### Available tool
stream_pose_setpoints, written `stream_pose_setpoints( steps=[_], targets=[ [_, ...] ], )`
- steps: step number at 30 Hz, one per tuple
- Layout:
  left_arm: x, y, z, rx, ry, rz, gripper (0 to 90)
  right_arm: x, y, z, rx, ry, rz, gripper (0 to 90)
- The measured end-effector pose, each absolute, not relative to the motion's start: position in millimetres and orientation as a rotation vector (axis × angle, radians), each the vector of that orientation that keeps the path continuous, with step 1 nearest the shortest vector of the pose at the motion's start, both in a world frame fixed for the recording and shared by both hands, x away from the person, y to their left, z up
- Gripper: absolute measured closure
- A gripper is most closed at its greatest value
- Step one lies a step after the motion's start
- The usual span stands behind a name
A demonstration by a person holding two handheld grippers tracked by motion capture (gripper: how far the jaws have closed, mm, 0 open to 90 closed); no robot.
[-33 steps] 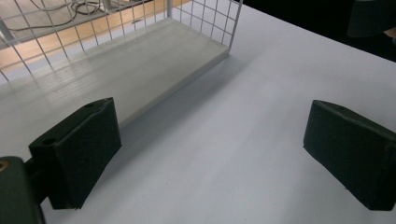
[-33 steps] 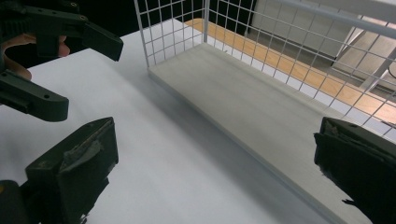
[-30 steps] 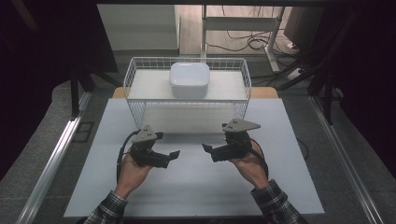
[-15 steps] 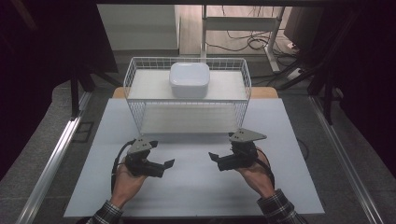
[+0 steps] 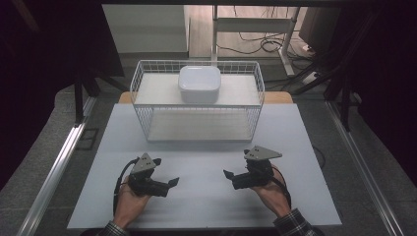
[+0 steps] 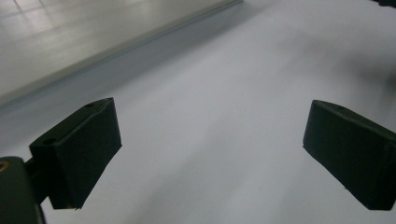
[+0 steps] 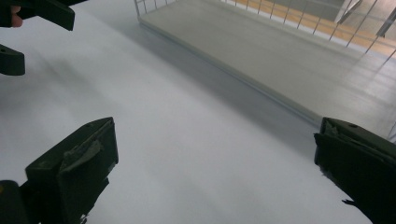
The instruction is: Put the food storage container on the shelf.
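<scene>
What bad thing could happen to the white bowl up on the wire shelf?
The white bowl sits on top of the wire rack, so a clumsy nudge might slide it off an edge. The left gripper and right gripper are both open and point toward each other, so they could bump.

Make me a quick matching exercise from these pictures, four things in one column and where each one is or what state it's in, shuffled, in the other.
Things:
1. white box
2. wire rack
3. left gripper
4. right gripper

Places or states:
A. stands at the far side of the white table top
B. jaws open, near the table's front, on the person's right
C. sits on the rack's upper shelf
D. jaws open, near the table's front, on the person's left

Pairs: 1-C, 2-A, 3-D, 4-B
</scene>
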State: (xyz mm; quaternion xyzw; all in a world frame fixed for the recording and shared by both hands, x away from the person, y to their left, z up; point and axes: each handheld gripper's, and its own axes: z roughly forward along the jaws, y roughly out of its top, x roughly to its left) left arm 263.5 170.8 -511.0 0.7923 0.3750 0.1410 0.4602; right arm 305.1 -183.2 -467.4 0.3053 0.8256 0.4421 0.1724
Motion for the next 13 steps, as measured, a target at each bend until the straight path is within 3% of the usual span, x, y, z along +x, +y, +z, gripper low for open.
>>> stream_pose_setpoints(
  steps=[13],
  targets=[
    [267, 165, -528, 2.036, 0.927, 0.351, 2.3, 304, -186, -502, 0.917, 2.417, 1.152, 0.0]
  ],
)
